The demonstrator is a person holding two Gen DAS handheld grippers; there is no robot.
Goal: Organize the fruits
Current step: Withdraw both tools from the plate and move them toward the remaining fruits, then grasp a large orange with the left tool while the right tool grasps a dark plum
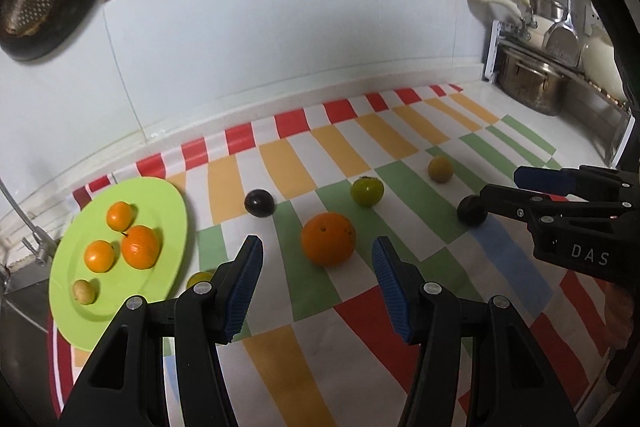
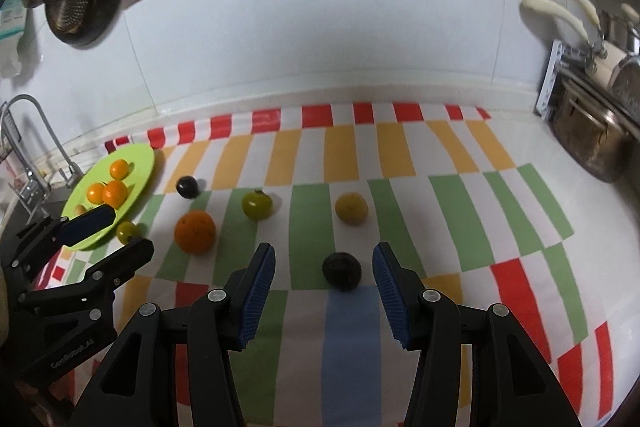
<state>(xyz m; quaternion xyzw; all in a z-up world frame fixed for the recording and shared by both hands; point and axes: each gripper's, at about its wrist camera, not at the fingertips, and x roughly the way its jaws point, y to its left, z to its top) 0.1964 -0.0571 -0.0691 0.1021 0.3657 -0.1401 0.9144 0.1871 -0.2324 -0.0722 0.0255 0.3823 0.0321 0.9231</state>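
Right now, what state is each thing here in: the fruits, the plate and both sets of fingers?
Green plate: flat, holding four fruits.
Big orange: loose on cloth.
Near dark plum: loose, ahead of the open right gripper.
Far dark plum: loose.
Green fruit: loose.
Yellow fruit: loose.
Left gripper: open, empty.

Left gripper (image 1: 318, 287) and right gripper (image 2: 324, 295): black plastic arms, ribbed blue finger pads (image 1: 244, 291), silver pivot screws (image 2: 429, 294), white "DAS" lettering.
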